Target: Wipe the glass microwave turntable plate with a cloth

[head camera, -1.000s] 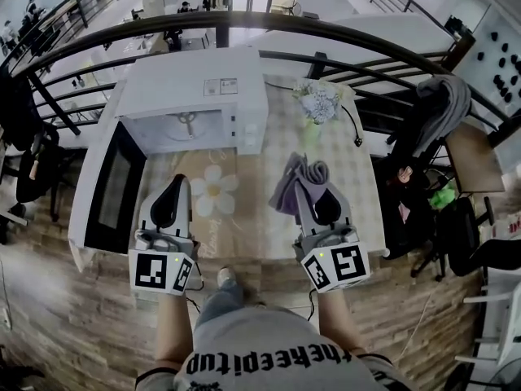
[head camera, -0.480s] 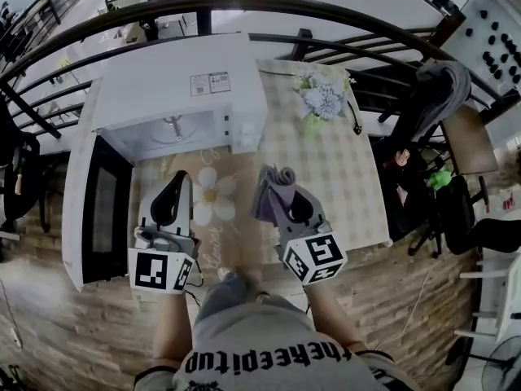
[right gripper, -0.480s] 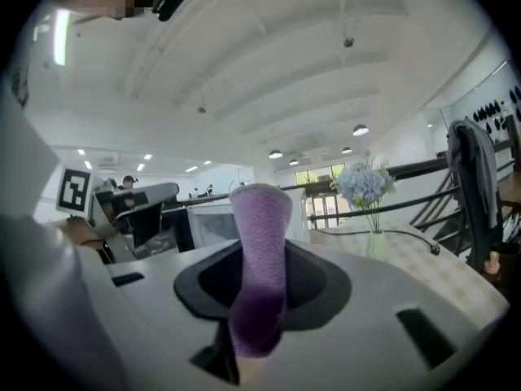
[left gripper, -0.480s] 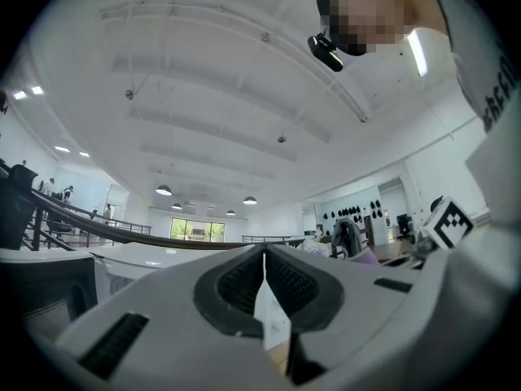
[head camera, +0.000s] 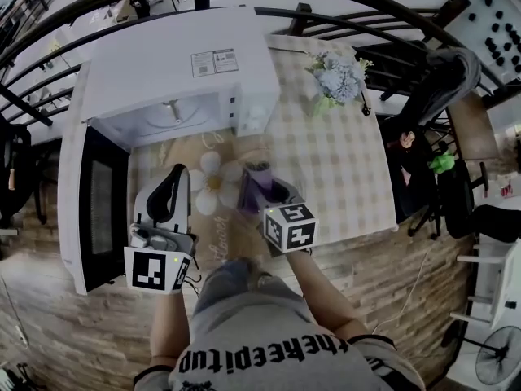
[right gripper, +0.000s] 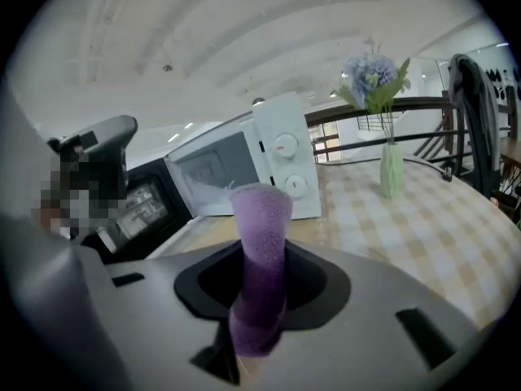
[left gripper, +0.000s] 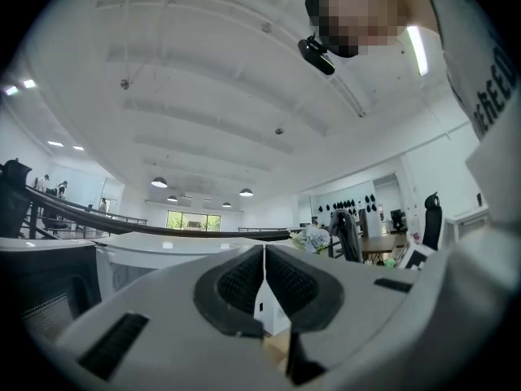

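The glass plate seems to lie on the desk, at 6 o'clock from the open microwave, but its outline is faint. The right gripper has its fingers clamped on the purple cloth. The left gripper has its fingers together, empty. With nothing holding it, the plate may slide when wiped.

We're up on an open gallery in a big office-type hall. A curved black metal railing runs along the far side, with round ceiling lamps hanging beyond it. There's pale wood-plank floor nearby, a black swivel office chair at right, and a white microwave oven on a checked-cloth table.
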A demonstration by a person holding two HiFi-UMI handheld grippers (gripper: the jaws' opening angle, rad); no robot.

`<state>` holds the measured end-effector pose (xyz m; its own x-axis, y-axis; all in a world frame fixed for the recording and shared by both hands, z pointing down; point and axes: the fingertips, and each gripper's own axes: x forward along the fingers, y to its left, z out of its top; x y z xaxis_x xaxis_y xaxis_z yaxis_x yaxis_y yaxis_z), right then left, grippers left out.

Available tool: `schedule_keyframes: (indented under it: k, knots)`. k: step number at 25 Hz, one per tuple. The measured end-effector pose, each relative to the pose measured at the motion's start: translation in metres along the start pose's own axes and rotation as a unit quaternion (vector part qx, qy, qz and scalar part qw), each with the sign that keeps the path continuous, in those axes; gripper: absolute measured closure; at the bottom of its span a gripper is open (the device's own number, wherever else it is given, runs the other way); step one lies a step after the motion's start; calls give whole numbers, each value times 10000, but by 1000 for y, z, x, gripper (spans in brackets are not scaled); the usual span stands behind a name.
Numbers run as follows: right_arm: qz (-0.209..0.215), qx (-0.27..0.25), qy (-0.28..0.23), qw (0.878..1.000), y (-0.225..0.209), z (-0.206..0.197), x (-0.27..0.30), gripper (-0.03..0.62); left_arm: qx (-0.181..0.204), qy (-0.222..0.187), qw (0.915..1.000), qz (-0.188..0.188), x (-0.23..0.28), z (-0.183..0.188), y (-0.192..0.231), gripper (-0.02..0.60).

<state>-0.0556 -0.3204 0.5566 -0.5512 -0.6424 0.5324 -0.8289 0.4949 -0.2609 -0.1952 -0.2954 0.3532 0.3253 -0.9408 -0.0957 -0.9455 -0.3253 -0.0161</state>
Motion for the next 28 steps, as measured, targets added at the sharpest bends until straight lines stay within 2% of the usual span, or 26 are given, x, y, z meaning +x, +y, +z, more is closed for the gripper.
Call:
schedule_keyframes:
  k: [8, 14, 16, 21, 28]
  knots:
    - [-36, -75, 592, 9982, 14, -18, 61, 484, -22, 98, 9998, 172, -16, -9, 23, 571]
    - [-192, -789, 1246, 9889, 23, -41, 100, 484, 10, 187, 9991, 373, -27, -12, 39, 571]
    - [-213, -955, 1298, 9867, 21, -44, 102, 484, 23, 203, 9989, 411, -29, -13, 41, 571]
    - [-277, -854, 1276, 9878, 8, -42, 100, 487, 36, 227, 9987, 464, -29, -13, 44, 571]
    - [-705, -816, 1286, 9858, -42, -39, 84, 487, 30, 203, 9990, 406, -21, -11, 40, 571]
